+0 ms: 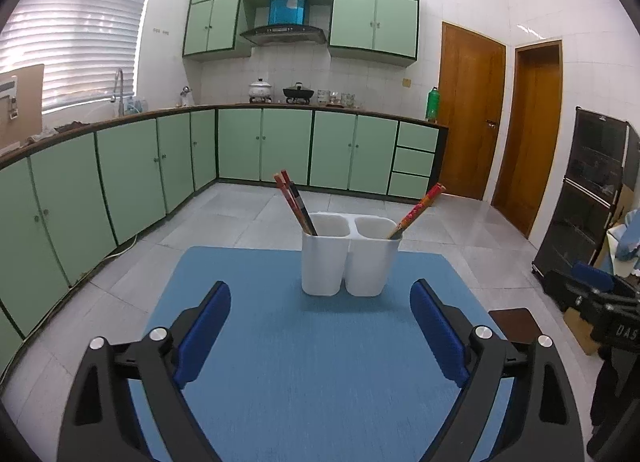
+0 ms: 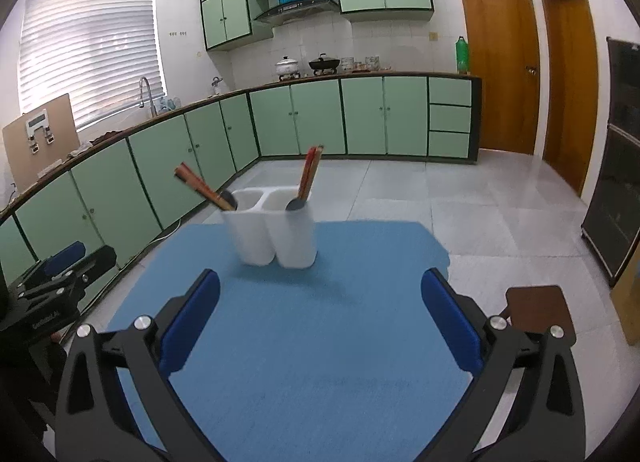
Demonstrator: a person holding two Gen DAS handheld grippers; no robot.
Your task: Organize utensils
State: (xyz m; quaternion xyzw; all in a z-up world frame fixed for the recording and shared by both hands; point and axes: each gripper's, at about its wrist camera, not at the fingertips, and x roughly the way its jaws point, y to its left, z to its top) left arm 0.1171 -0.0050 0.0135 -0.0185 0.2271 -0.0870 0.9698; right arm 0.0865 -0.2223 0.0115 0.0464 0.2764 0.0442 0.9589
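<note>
A: Right, where's the holder?

B: White two-compartment utensil holder (image 1: 349,258) stands upright toward the far part of the blue mat (image 1: 304,362). Seen from the left wrist, the left compartment has red chopsticks (image 1: 291,200) plus a dark-handled piece beside them, leaning left. The right compartment has another patterned red pair (image 1: 420,208) leaning right.

A: Right wrist agree?

B: Yes, same holder (image 2: 276,236), a bundle in each cup. A dark rounded end, maybe a spoon (image 2: 297,204), sits at the rim of the right cup. Can't tell more, it's slightly blurred.

A: Grippers?

B: Left gripper (image 1: 320,336): blue pads spread wide, nothing between them, over the near part of the mat and well short of the holder. Right gripper (image 2: 320,322): same, jaws wide apart and empty, holder ahead and slightly left of centre.

A: Around it?

B: Mat's on a table; a brown stool (image 2: 540,308) sits off its right corner. Grey tile floor, green base cabinets (image 1: 264,144) in an L, wall cabinets above, range hood (image 1: 284,34), pots on the stove, two wooden doors (image 1: 472,110) right.
</note>
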